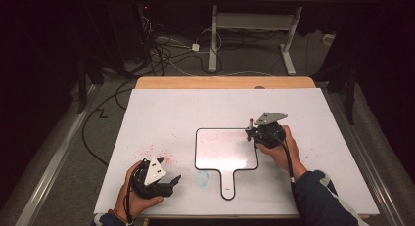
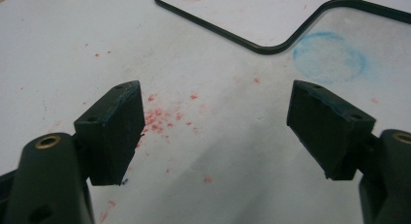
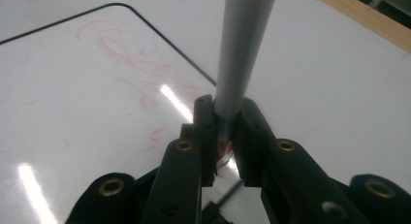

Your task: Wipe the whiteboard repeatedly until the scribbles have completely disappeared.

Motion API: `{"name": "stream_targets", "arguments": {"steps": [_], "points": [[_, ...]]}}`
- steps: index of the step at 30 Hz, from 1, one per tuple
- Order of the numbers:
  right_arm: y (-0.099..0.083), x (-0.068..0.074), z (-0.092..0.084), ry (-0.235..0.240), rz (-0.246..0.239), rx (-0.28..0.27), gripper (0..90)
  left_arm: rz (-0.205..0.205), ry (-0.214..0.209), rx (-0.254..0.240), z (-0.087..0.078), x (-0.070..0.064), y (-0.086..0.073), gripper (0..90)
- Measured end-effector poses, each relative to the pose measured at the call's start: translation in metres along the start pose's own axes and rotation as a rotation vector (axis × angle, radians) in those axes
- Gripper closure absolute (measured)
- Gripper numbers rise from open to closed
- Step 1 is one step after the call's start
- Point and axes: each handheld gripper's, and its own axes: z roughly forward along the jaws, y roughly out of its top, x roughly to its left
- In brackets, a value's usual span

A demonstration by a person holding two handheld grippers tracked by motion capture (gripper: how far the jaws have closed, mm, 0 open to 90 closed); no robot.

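Right gripper (image 1: 255, 131): jaws clamped on a grey marker (image 3: 242, 49), held upright at the right edge of the whiteboard (image 1: 220, 150), likely so its tip meets the surface for writing.
Marker: red cap end (image 1: 251, 121) up, tip down at the whiteboard's right side.
Left gripper (image 2: 215, 132): jaws wide apart and empty, resting off the whiteboard's lower left, probably kept clear.
Whiteboard: flat on the white table (image 1: 161, 113), handle toward the person; faint red scribbles (image 3: 126, 49) on it.
Stains: red specks (image 2: 160, 115) and a blue ring (image 2: 329, 56) left of the handle.
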Motion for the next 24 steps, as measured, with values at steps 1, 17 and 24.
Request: {"name": "stream_targets", "arguments": {"steps": [1, 17, 24], "points": [[-0.001, 0.001, -0.001, 0.001, 0.003, -0.001, 81.7, 0.000, -0.001, 0.001, 0.000, 0.000, 0.000, 20.3], [-0.008, 0.010, -0.007, 0.113, -0.006, -0.028, 81.7, 0.005, -0.010, -0.006, 0.000, -0.001, 0.001, 20.3], [-0.009, 0.009, -0.014, 0.115, -0.027, 0.006, 81.7, -0.003, -0.009, -0.015, -0.003, 0.000, -0.001, 20.3]]}}
